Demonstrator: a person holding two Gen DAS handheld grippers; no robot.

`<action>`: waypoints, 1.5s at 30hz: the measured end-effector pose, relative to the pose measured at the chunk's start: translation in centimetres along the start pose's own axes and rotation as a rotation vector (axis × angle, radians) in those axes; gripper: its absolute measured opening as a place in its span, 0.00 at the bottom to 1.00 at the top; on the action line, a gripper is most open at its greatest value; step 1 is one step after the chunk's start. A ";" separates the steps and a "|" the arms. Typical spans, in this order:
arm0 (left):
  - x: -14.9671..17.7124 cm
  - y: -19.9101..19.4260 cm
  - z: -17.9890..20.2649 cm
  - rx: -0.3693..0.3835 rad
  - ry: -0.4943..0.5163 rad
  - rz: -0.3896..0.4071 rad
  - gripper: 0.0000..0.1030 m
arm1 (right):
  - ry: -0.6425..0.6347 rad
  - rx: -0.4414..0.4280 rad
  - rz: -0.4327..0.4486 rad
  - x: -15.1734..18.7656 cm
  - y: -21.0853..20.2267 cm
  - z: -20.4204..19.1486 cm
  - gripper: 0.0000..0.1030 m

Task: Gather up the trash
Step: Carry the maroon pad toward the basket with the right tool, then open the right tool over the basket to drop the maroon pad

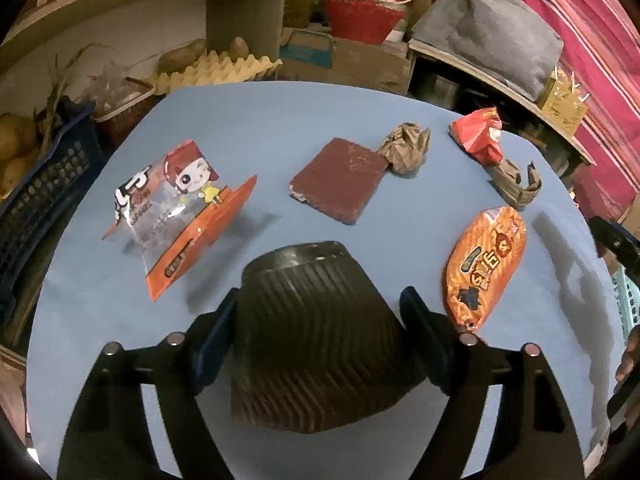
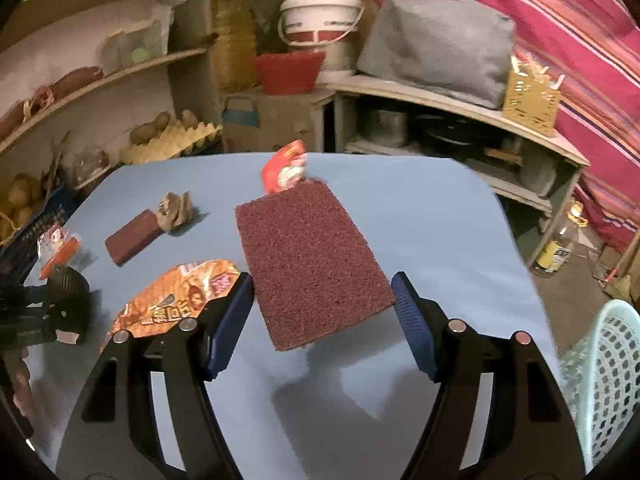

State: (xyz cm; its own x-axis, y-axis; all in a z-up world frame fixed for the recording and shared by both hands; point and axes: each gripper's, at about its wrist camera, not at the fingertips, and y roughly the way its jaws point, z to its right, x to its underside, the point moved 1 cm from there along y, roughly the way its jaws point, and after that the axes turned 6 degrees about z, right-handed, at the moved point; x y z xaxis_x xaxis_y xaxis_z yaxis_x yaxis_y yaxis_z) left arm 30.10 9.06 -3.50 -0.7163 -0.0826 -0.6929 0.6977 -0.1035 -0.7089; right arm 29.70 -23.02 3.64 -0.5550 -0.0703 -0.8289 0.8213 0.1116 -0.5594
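On the blue table (image 1: 280, 120), the left gripper (image 1: 320, 312) has its blue ribbed pads against both sides of a dark ridged cup (image 1: 316, 340), which leans forward. Ahead lie a glossy orange snack bag (image 1: 486, 264), a flat maroon sponge (image 1: 340, 180) touching a crumpled brown paper ball (image 1: 406, 148), a clear cartoon-printed wrapper (image 1: 180, 208), a red wrapper (image 1: 478, 136) and a twisted brown paper scrap (image 1: 516, 184). The right gripper (image 2: 324, 308) holds a rough, rectangular maroon scouring pad (image 2: 308, 268) lifted off the table, tilted between its fingers. A pale perforated basket (image 2: 608, 380) stands just right of it.
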 end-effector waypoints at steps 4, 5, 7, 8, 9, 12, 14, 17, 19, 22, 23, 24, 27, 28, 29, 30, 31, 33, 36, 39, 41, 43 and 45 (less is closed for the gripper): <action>-0.1 -0.6 0.8 0.001 0.024 0.028 0.75 | 0.017 0.028 0.021 0.2 -1.9 2.3 0.68; -0.2 -1.0 1.2 0.002 0.030 0.040 0.75 | 0.018 0.035 0.026 0.3 -2.4 2.7 0.68; -0.5 -1.8 2.0 0.000 0.046 0.068 0.75 | 0.020 0.054 0.037 0.5 -3.5 4.0 0.68; -0.7 -2.3 2.5 -0.005 0.058 0.089 0.75 | 0.023 0.066 0.043 0.6 -4.1 4.9 0.68; -1.0 -3.0 3.2 -0.006 0.068 0.115 0.75 | 0.028 0.078 0.048 0.7 -4.7 5.8 0.68; -1.9 -4.8 5.2 0.025 0.067 0.173 0.75 | 0.059 0.110 0.057 1.3 -6.3 8.5 0.68; -2.4 -5.9 7.0 0.041 0.074 0.210 0.75 | 0.078 0.134 0.063 1.8 -7.6 10.5 0.68; -2.9 -7.3 10.9 0.068 0.101 0.268 0.75 | 0.097 0.170 0.073 2.4 -9.2 13.3 0.68; -2.9 -7.7 13.0 0.085 0.119 0.287 0.75 | 0.108 0.192 0.077 2.9 -10.3 14.9 0.68; -2.8 -8.1 17.0 0.120 0.145 0.313 0.75 | 0.143 0.230 0.079 4.0 -12.1 18.3 0.68; -2.7 -8.1 18.2 0.135 0.156 0.317 0.75 | 0.160 0.245 0.080 4.5 -12.8 19.7 0.68; -2.6 -8.2 20.0 0.151 0.172 0.326 0.75 | 0.178 0.259 0.079 5.0 -13.5 21.0 0.68; -1.9 -8.4 24.5 0.187 0.221 0.347 0.75 | 0.233 0.297 0.074 6.5 -15.1 24.7 0.68; -1.7 -8.4 25.8 0.196 0.228 0.348 0.75 | 0.242 0.307 0.073 6.8 -15.4 25.3 0.68; -1.6 -8.4 27.6 0.222 0.235 0.344 0.75 | 0.253 0.326 0.068 7.3 -16.0 26.5 0.68; -1.3 -8.3 28.9 0.242 0.238 0.341 0.75 | 0.261 0.342 0.063 7.8 -16.4 27.4 0.68; -1.2 -8.2 30.2 0.261 0.245 0.337 0.75 | 0.270 0.354 0.058 8.2 -16.8 28.4 0.68; -0.7 -8.1 33.2 0.291 0.269 0.335 0.75 | 0.292 0.370 0.055 8.9 -17.3 29.8 0.68; 0.0 -7.8 37.2 0.315 0.312 0.338 0.75 | 0.323 0.374 0.041 9.9 -17.6 31.9 0.68; 0.6 -7.3 40.6 0.333 0.342 0.330 0.75 | 0.347 0.366 0.025 10.4 -17.1 32.9 0.68; 0.9 -7.0 42.1 0.343 0.353 0.321 0.75 | 0.357 0.340 0.019 10.5 -16.6 33.4 0.69; 1.1 -6.7 43.3 0.349 0.365 0.315 0.75 | 0.362 0.350 0.029 10.5 -16.4 33.7 0.79; 1.4 -6.5 44.1 0.352 0.376 0.312 0.75 | 0.374 0.363 0.036 10.4 -16.5 34.0 0.83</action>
State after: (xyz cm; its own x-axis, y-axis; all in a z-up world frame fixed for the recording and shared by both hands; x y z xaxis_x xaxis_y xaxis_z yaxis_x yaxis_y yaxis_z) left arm 23.96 -34.06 5.96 -0.3796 0.1881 -0.9058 0.7820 -0.4579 -0.4228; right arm 14.85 -59.35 4.16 -0.4806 0.2936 -0.8263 0.7965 -0.2480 -0.5514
